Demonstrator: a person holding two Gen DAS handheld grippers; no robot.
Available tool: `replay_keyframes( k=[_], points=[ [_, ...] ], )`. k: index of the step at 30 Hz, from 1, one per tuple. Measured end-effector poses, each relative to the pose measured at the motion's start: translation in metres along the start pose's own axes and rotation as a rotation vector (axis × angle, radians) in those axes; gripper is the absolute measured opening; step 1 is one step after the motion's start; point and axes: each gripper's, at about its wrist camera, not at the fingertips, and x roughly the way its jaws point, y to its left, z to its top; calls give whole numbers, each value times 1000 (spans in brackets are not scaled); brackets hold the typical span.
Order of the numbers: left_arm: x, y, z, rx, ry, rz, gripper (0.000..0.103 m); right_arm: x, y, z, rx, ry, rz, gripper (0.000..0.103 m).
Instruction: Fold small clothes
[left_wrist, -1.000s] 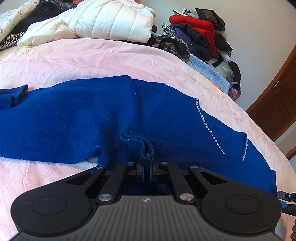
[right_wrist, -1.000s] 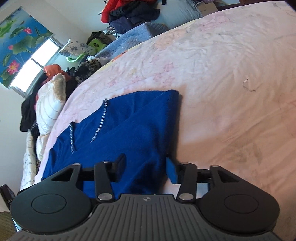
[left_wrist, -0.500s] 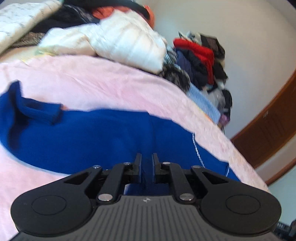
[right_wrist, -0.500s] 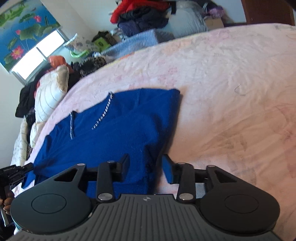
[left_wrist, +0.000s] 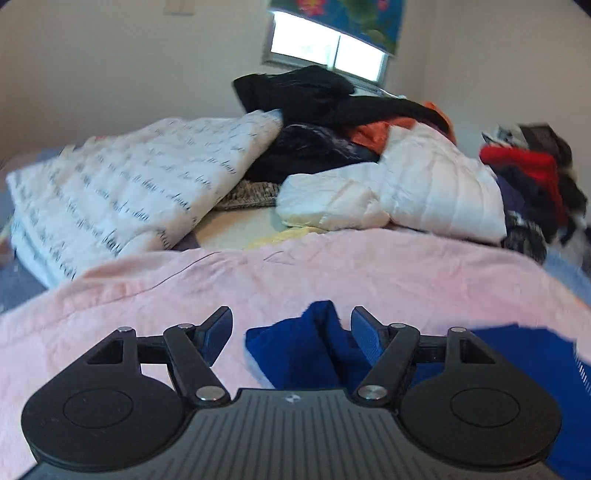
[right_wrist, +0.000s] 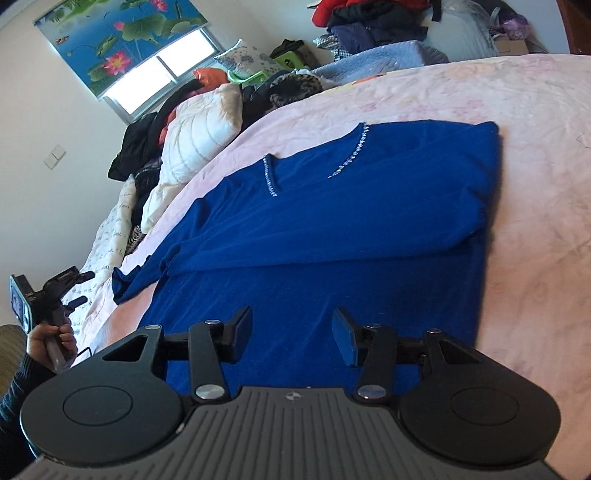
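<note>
The blue sweater (right_wrist: 332, 221) lies spread on the pink sheet (right_wrist: 535, 240) of the bed, one sleeve folded across its body, cuff (left_wrist: 295, 347) pointing toward the clothes piled along the bed's far edge. The left gripper (left_wrist: 291, 332) has just been opening; its jaws stand apart around the cuff, seemingly without pressing it. The right gripper (right_wrist: 292, 334) hangs over the sweater's near hem, jaws apart, nothing clamped.

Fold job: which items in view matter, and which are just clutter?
Job:
- blue sweater
- pink bedsheet under it
- left hand-held gripper, jaws just opened, sleeve end loose between them
- right hand-held gripper, open

Clutter:
- white puffer jacket
- printed quilt
- red garment
</note>
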Motion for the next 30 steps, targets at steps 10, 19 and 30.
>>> replay_keyframes(
  k=[10, 19, 30],
  points=[
    [88, 27, -11, -673, 424, -294, 69, 30, 60, 6, -5, 75, 168, 61],
    [117, 51, -22, -848, 443, -241, 4, 75, 101, 24, 46, 122, 326, 60],
    [41, 32, -18, -865, 370, -657, 4, 242, 170, 44, 526, 421, 684, 77]
  ],
)
